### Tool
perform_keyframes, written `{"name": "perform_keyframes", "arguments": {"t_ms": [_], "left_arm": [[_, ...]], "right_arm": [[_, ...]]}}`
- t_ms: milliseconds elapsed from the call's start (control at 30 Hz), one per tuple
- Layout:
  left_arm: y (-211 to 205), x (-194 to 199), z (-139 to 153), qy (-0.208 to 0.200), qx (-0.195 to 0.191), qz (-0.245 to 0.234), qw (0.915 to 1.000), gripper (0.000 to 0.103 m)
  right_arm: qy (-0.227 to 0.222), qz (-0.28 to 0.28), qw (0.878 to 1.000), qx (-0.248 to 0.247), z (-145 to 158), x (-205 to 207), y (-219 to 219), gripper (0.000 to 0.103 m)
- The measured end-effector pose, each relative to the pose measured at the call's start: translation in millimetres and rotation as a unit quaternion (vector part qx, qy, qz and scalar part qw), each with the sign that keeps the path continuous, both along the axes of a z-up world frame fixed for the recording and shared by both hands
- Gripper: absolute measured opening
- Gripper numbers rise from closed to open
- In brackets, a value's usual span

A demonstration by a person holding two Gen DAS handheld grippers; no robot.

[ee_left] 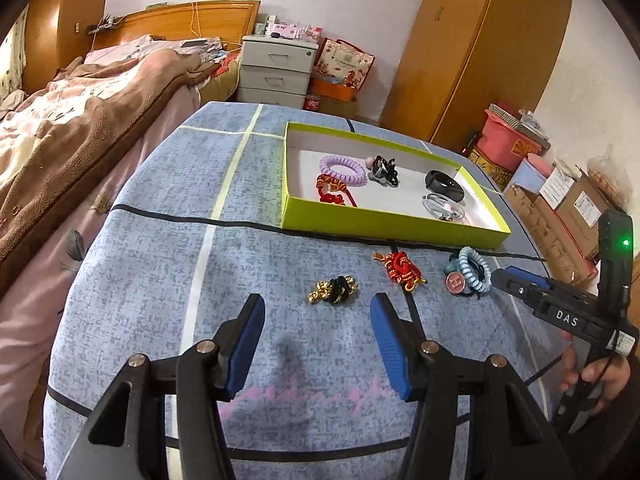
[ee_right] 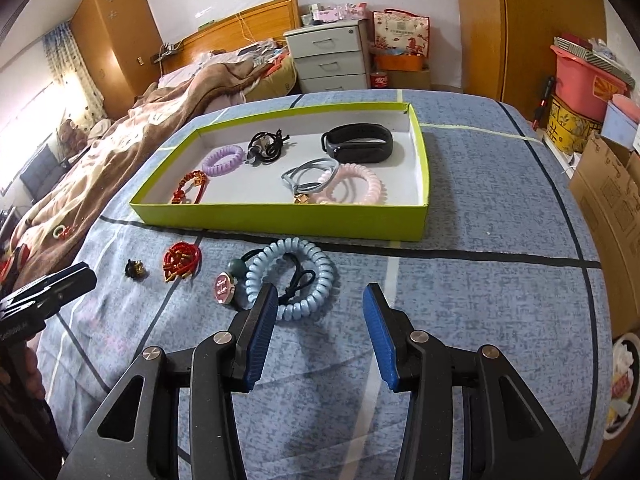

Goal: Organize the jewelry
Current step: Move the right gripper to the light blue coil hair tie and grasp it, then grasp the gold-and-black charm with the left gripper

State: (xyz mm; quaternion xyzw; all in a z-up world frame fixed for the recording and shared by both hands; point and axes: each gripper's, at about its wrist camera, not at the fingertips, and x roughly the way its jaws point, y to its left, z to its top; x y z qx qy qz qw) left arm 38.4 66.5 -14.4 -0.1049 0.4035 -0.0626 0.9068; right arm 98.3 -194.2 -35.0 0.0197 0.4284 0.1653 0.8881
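Blue checked tablecloth (ee_right: 480, 208) covering the table, lime-green box (ee_right: 280, 220) sitting on it, blue coil tie (ee_right: 304, 276), red knot (ee_right: 180, 260), gold-black piece (ee_left: 334, 289) lying in front

"DAS" in white on the black right gripper (ee_left: 505, 278) body.

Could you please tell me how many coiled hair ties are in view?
3: purple hair tie and pink hair tie inside the green box; blue hair tie on the cloth before it.

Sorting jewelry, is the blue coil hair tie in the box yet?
Out: the blue coil hair tie lies on the cloth, outside the green box.
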Motion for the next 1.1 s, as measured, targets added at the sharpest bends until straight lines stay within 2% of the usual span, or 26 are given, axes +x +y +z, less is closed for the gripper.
{"name": "perform_keyframes", "arguments": {"t_ms": [133,333,467,533,567,800,1100], "left_arm": [[2,0,-2,0.005,-0.022,-0.005,0.9997,0.057],[0,6,-5,0.013,-0.035,-0.011,0.9993,0.057],[-1,10,-6,0.018,-0.032,-0.014,0.9992,0.057],[-1,11,-6,0.016,-0.027,-0.013,0.9994,0.057],[0,12,-6,0.017,-0.027,-0.013,0.9994,0.057],[-2,14,-10,0.019,-0.031,-0.021,0.9991,0.057],[-10,17,-15,0.025,0.005,-0.024,0.9994,0.057]], "right_arm": [[0.003,-0.006,1.0,-0.003,-3,2,-1,0.026],[0.012,-0.007,1.0,-0.009,-4,12,1,0.025],[0.017,0.002,0.999,-0.029,-7,18,8,0.025],[0.016,0.002,0.999,-0.037,-7,17,10,0.013],[0.018,0.002,0.999,-0.038,-7,17,10,0.01],[0.011,-0.016,1.0,-0.024,-1,14,-1,0.01],[-0.021,-0.049,0.998,0.027,25,-5,-18,0.01]]}}
